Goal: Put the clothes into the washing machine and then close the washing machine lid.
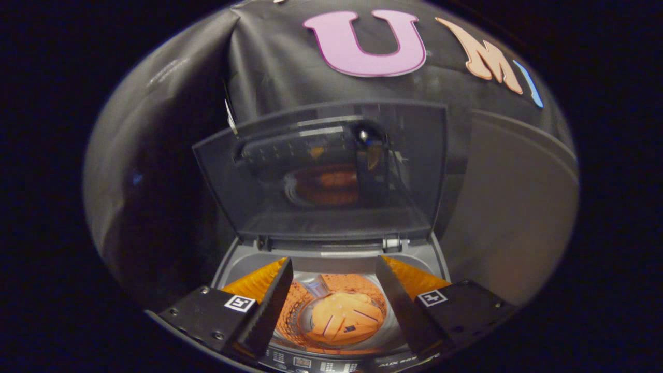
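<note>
so the tongs are hanging right above the open top of the washing machine, spread wide with nothing pinched between them. looking down through the gap between the two fingers you can see straight into the drum, and the clothes are lying at the bottom of it, a bunched-up orange piece with a few thin dark lines across it and a little dark patch. everything down in the tub looks orange, the perforated wall included, so can't really tell the fabric's true shade. the garment sits well below the fingertips, not touching them. the lid is up, standing nearly upright just beyond the tongs, hinged at the far edge of the opening. it's a dark see-through panel and you can make out a reflection of the drum and the gripper in it. the grey rim of the machine wraps around the opening, and at the near side, under the fingers, there's a strip of control panel with small markings too tiny to make out. behind the machine is the dark cloth wall of the booth, and off to the right a plain pale panel.
</note>
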{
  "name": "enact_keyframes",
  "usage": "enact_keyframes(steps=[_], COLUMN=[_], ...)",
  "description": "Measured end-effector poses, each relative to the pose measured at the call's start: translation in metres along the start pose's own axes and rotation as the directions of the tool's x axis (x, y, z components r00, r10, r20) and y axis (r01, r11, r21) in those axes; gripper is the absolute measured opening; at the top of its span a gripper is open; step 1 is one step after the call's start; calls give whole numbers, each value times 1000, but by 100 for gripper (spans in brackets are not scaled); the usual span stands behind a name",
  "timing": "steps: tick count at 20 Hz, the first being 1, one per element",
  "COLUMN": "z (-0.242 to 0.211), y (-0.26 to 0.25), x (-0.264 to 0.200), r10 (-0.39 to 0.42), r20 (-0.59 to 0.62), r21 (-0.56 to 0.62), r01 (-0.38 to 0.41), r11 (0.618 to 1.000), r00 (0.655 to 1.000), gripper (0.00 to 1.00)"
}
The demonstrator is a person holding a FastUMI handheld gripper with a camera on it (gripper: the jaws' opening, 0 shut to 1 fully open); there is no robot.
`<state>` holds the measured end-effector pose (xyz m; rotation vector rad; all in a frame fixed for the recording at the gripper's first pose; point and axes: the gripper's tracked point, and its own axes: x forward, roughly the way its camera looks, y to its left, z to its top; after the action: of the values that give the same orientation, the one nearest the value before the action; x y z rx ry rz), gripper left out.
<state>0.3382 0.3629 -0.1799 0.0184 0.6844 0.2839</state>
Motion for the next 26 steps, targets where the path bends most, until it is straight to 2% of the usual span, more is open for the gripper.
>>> enact_keyframes(steps=[8,14,16,18,20,21,24,26], z=[101,169,180,179,178,177,181,181], y=[25,38,37,40,35,26,26,28], x=[-4,17,35,53,65,72,83,85], r10=[29,38,14,21,-16,-56,-46,-6], r20=[148,298,314,290,289,288,328,341], r21=[-42,-43,-23,0,-24,-44,-56,-87], r01=[-23,-26,-8,-22,24,72,68,38], r11=[999,999,1000,1000,999,996,996,996], r00=[989,954,949,957,957,956,943,940], gripper=[97,97,97,97,97,97,98,98])
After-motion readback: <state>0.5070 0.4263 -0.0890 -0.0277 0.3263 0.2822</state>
